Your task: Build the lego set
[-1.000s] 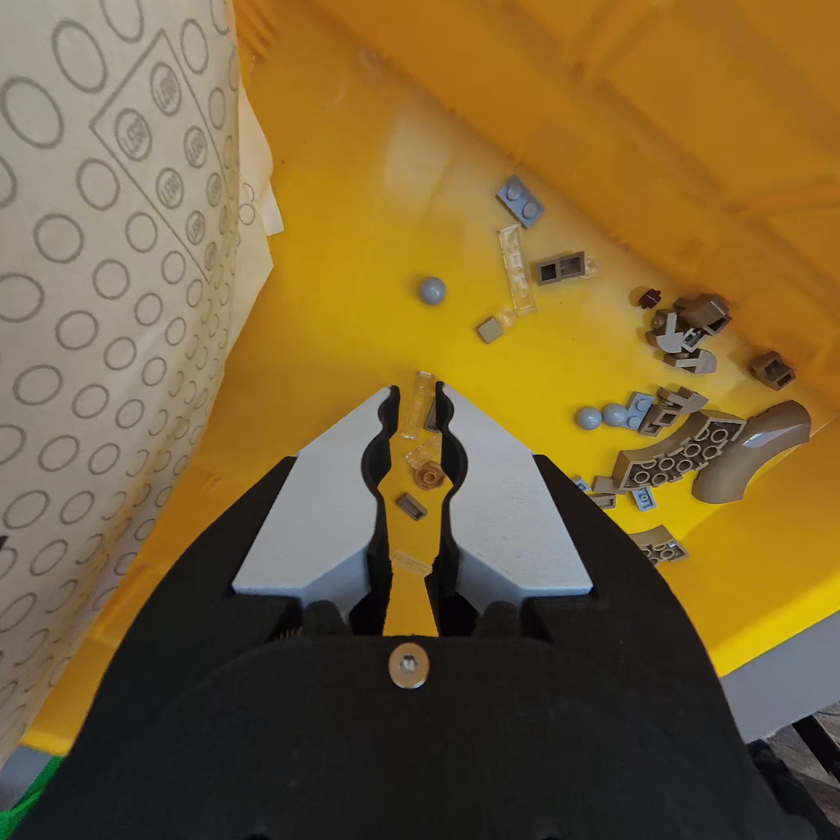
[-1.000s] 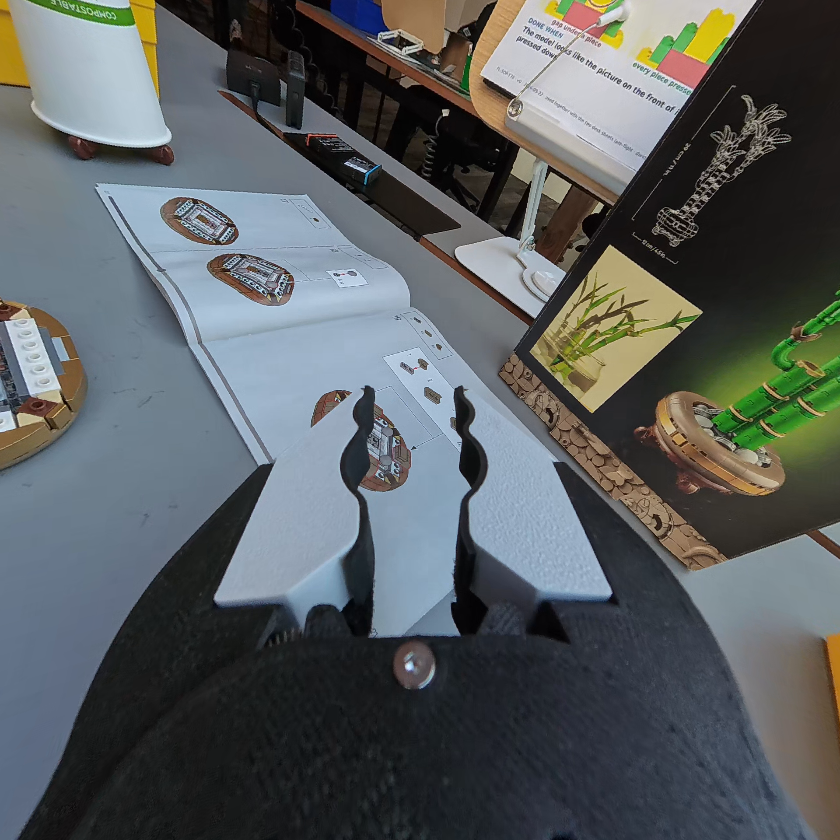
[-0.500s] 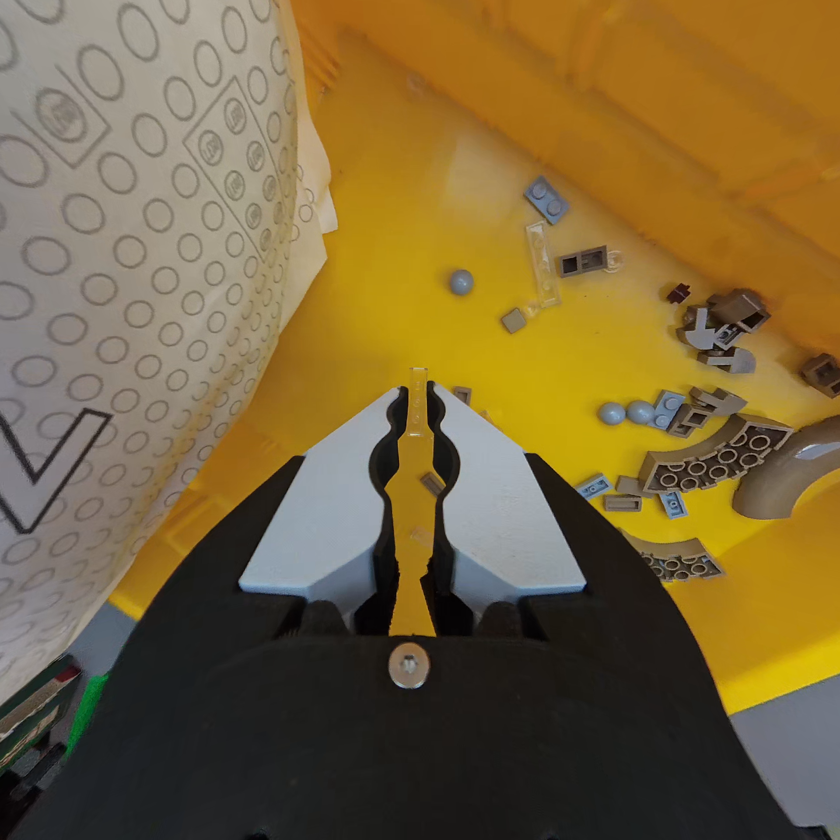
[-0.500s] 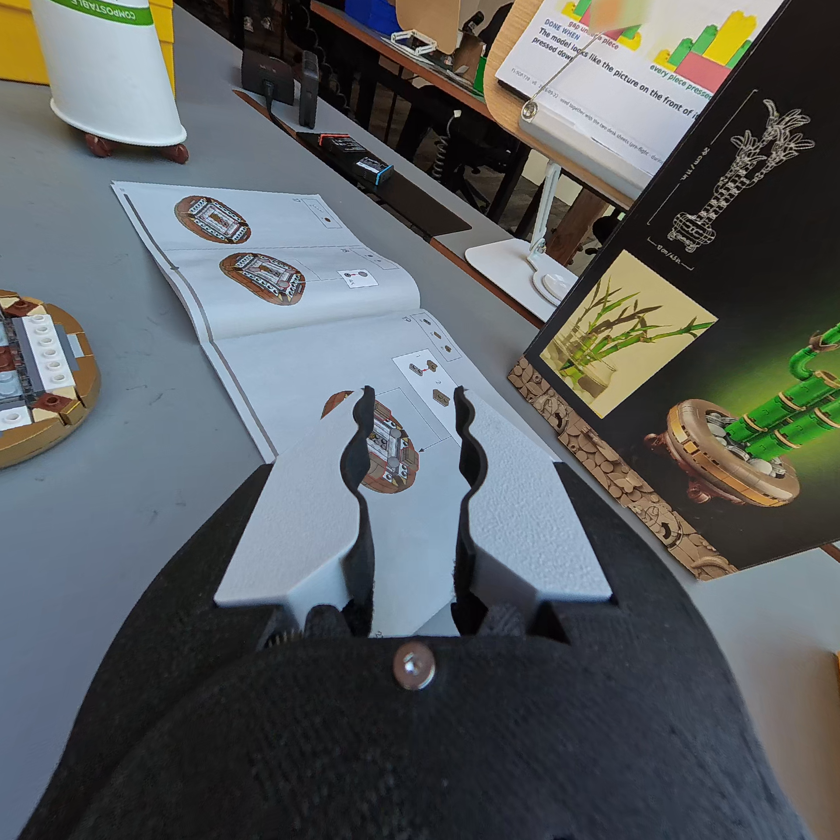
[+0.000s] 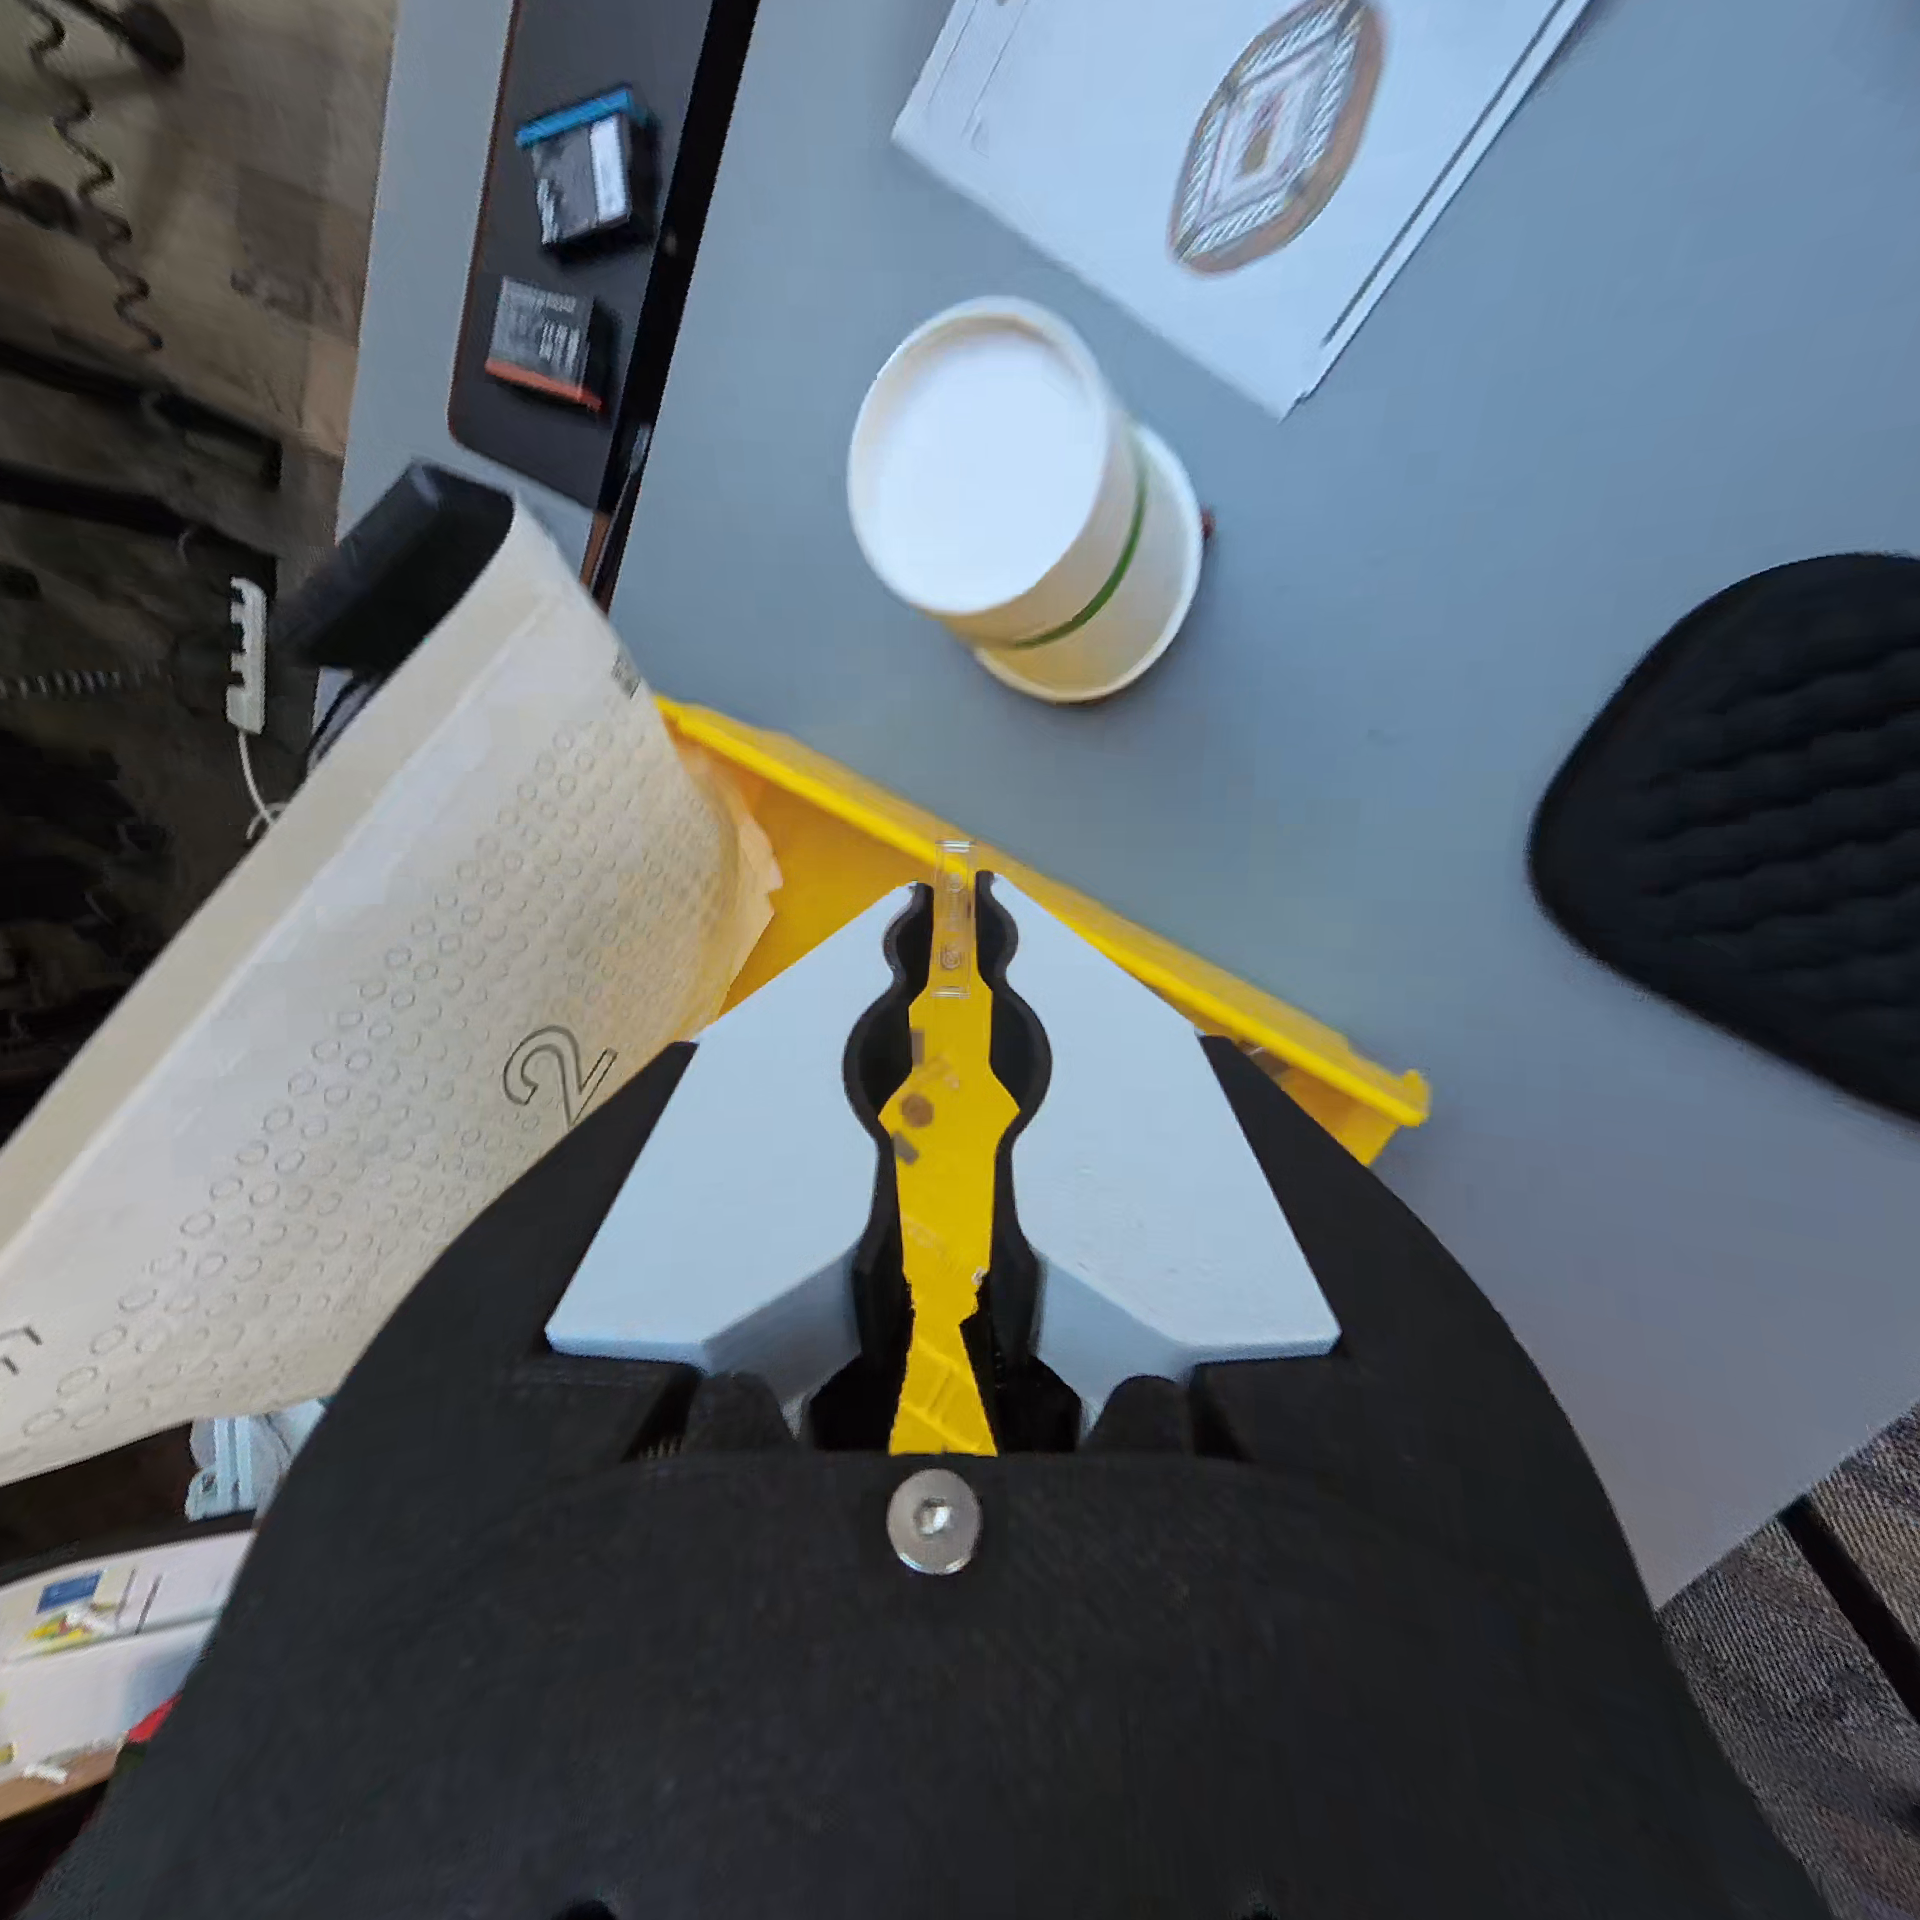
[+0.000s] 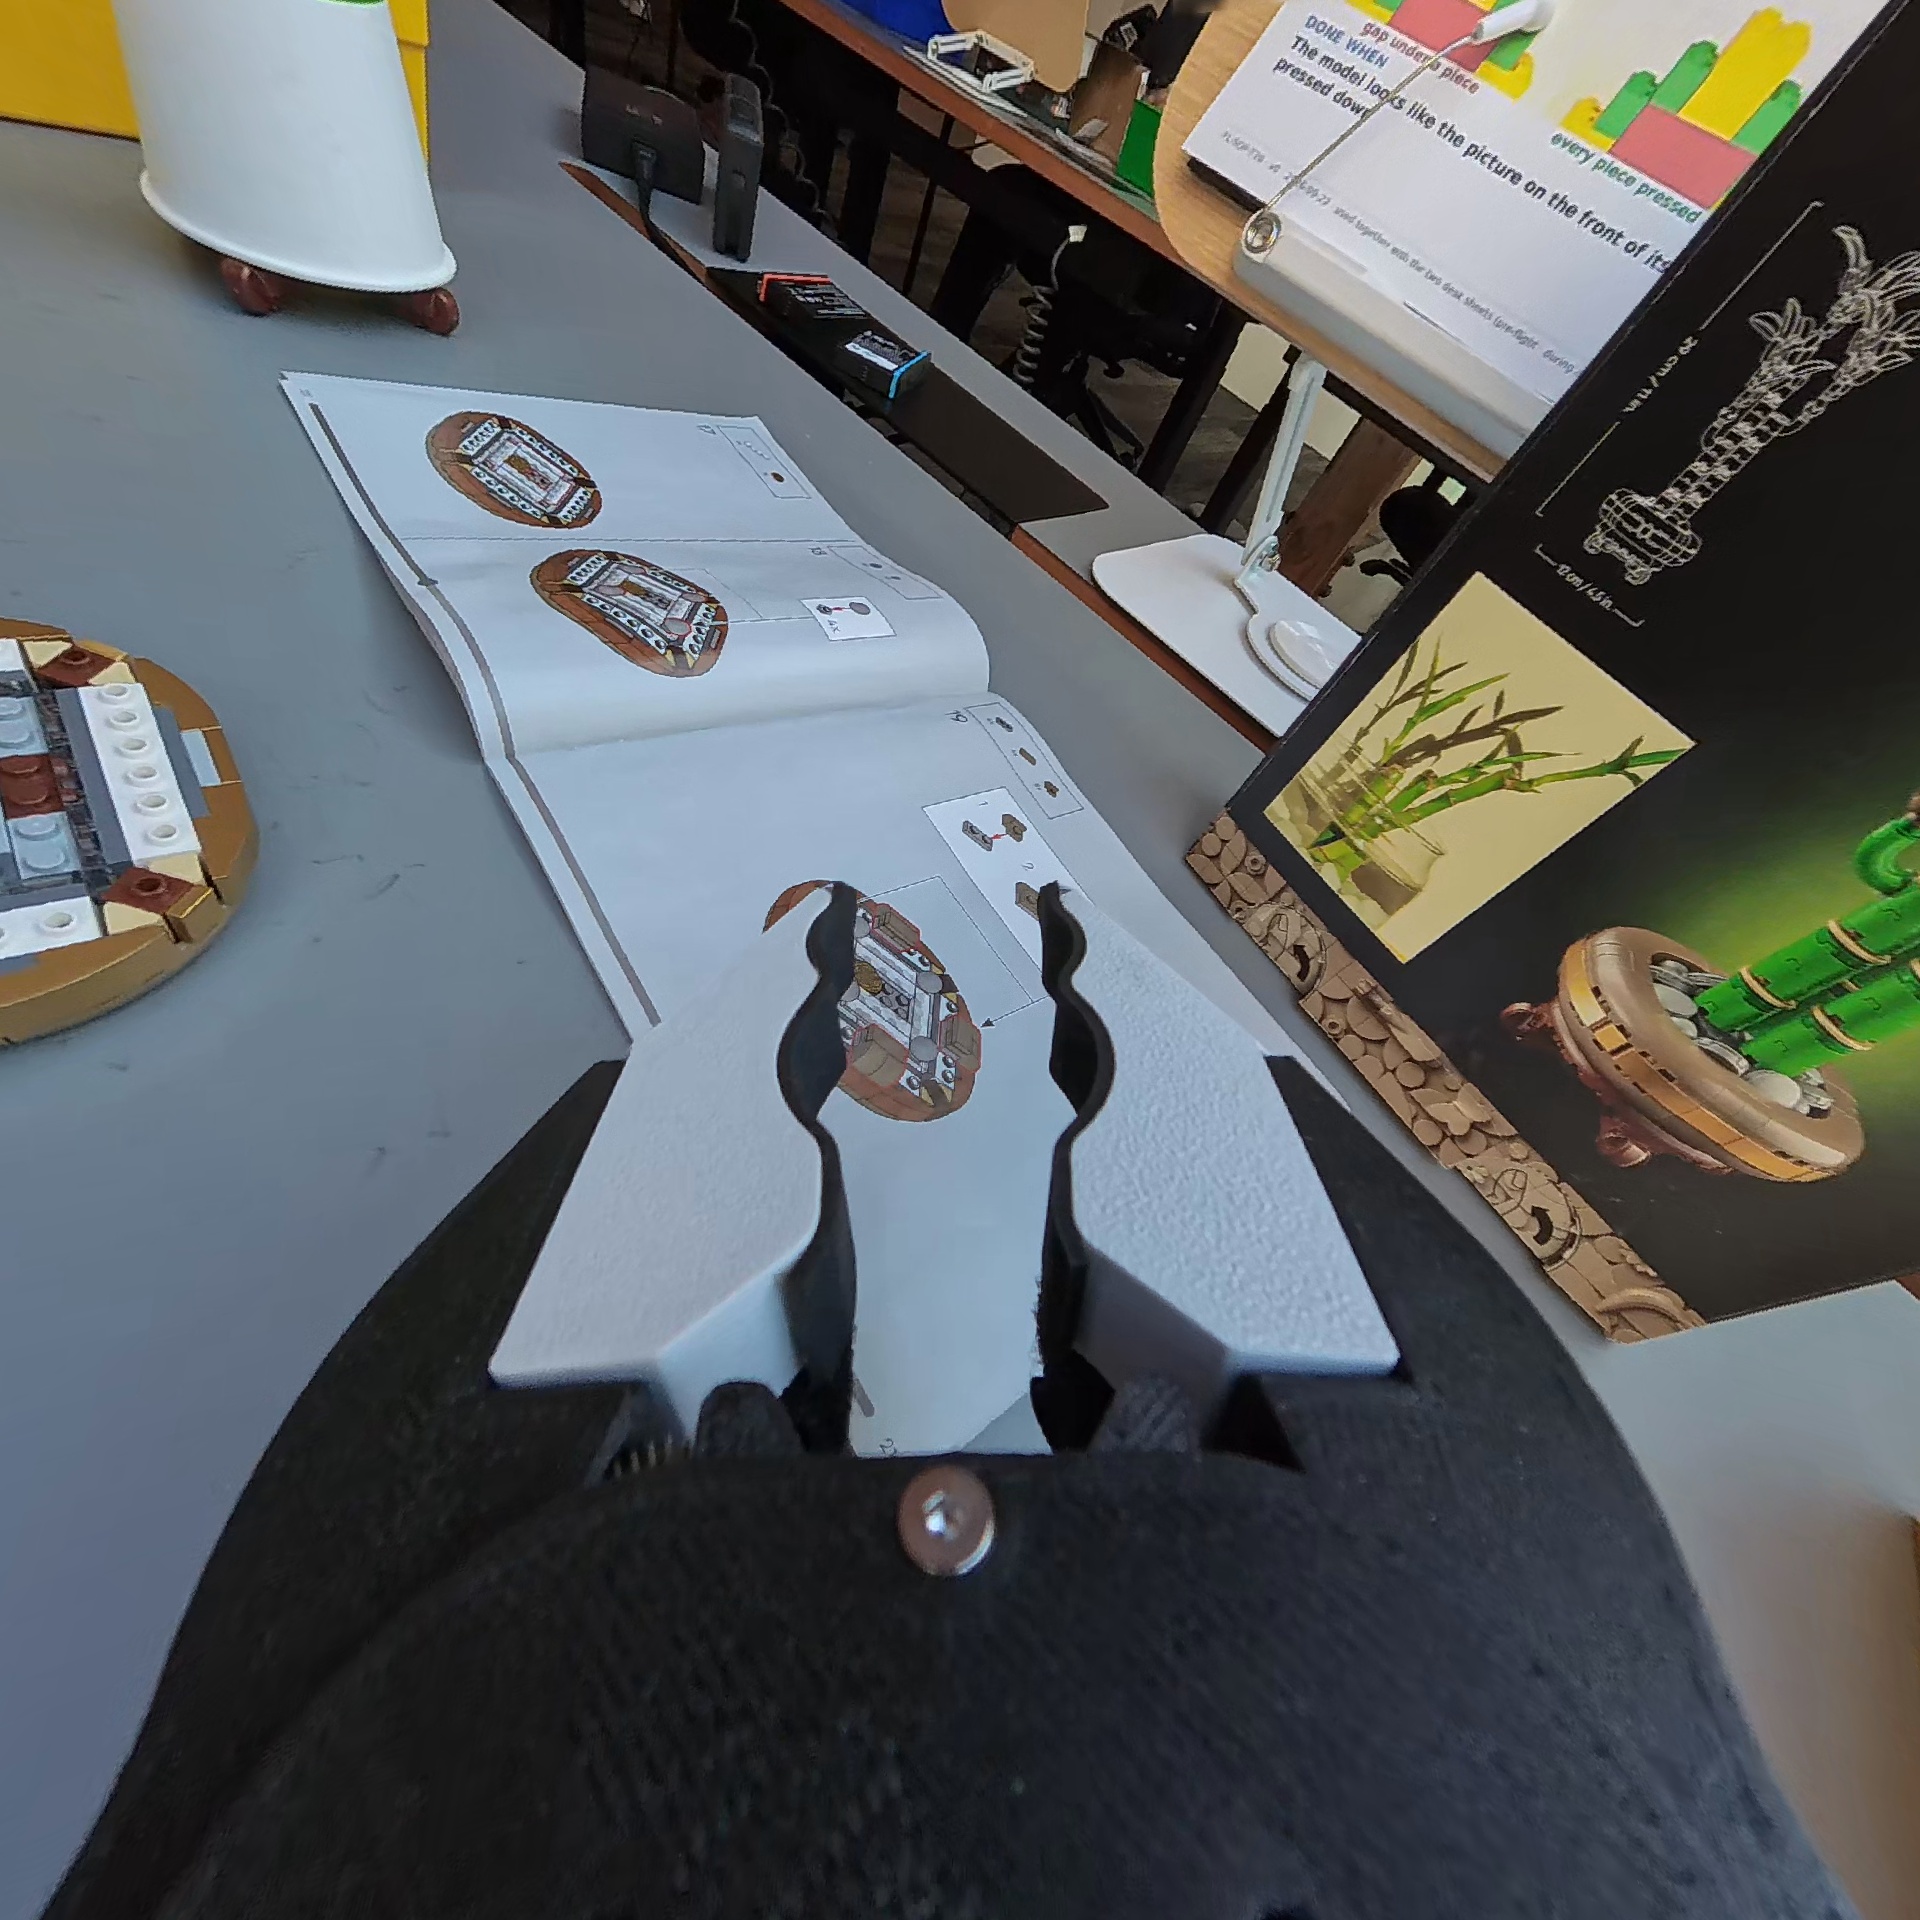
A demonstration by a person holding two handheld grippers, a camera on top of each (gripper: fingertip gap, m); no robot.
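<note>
My left gripper [image 5: 953, 891] is shut on a thin clear lego plate [image 5: 953, 920] and holds it high above the yellow parts bin [image 5: 1247, 1023]. Small brown pieces [image 5: 914, 1112] show on the bin floor through the gap between the fingers. My right gripper [image 6: 943, 896] is open and empty, hovering over the open instruction booklet [image 6: 665, 665] on the grey table. The round, partly built lego base [image 6: 94, 821], tan-rimmed with white, grey and brown pieces, lies at the left edge of the right wrist view.
An upturned white paper cup [image 5: 1023, 499] [image 6: 281, 135] stands on brown lego pieces beside the bin. A numbered paper parts bag [image 5: 343, 1039] leans in the bin. The set's box [image 6: 1621, 831] stands at the right. A black padded object [image 5: 1745, 831] and small batteries [image 5: 582, 177] lie nearby.
My left gripper has closed on the clear plate and lifted it up out of the yellow bin, with the table now in sight. My right gripper has drifted slightly over the booklet, still open.
</note>
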